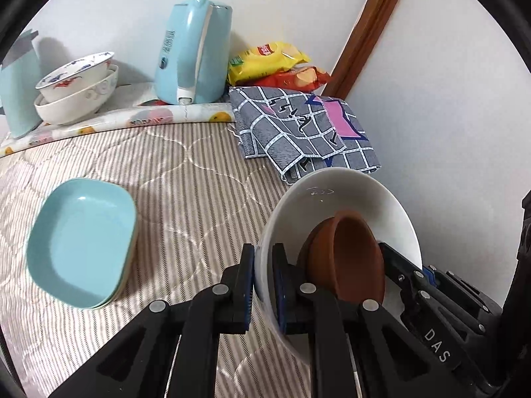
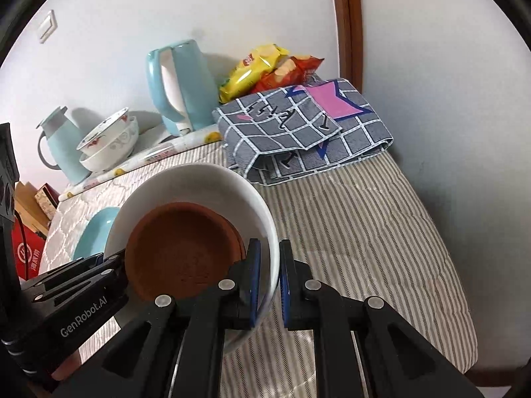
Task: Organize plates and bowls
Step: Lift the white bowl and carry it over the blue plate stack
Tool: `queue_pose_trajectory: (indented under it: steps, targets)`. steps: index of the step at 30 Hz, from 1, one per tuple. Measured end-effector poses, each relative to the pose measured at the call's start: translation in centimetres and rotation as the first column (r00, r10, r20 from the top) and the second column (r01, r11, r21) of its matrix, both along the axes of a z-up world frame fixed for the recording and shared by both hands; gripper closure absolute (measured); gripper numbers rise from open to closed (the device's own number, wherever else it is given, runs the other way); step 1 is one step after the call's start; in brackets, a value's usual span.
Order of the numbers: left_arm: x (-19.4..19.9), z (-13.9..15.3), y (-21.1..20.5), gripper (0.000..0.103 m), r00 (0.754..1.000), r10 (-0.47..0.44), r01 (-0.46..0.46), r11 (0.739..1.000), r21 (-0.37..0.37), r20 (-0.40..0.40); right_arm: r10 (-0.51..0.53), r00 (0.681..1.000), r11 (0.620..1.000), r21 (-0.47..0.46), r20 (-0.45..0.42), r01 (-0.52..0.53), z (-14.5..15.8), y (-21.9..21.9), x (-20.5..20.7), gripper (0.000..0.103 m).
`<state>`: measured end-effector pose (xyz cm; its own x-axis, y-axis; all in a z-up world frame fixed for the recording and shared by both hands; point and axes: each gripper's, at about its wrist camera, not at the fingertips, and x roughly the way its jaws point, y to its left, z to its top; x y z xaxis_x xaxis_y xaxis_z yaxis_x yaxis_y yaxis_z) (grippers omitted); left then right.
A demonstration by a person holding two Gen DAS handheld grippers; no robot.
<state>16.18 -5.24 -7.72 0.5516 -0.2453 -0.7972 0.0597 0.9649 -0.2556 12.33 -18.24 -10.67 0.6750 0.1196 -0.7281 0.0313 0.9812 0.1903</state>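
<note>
A white bowl (image 1: 348, 199) holds a small brown bowl (image 1: 348, 258) inside it. My left gripper (image 1: 264, 275) is shut on the white bowl's left rim. My right gripper (image 2: 268, 275) is shut on its right rim (image 2: 265, 229), so both hold it above the striped bed cover. The brown bowl (image 2: 182, 248) lies tilted inside. Stacked light-blue square plates (image 1: 83, 242) lie on the cover to the left, partly hidden behind the bowl in the right wrist view (image 2: 96, 232). Two stacked patterned white bowls (image 1: 79, 86) stand at the back left.
A light-blue kettle (image 1: 192, 53), a light-blue flask (image 2: 61, 142), snack bags (image 1: 268, 63) and a folded grey checked cloth (image 1: 298, 129) sit at the back by the wall. A wooden door frame (image 2: 348, 23) rises behind. Boxes (image 2: 30, 225) stand beside the bed's left edge.
</note>
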Motion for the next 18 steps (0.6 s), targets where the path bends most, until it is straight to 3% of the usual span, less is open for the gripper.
queue_pose_trajectory:
  steps: [18]
  targets:
    - [-2.8, 1.3, 5.8, 0.092, 0.997, 0.066, -0.066, 0.998, -0.011, 0.026, 0.058, 0.998, 0.998, -0.006, 0.026, -0.058, 1.3, 5.1, -1.8, 0.094]
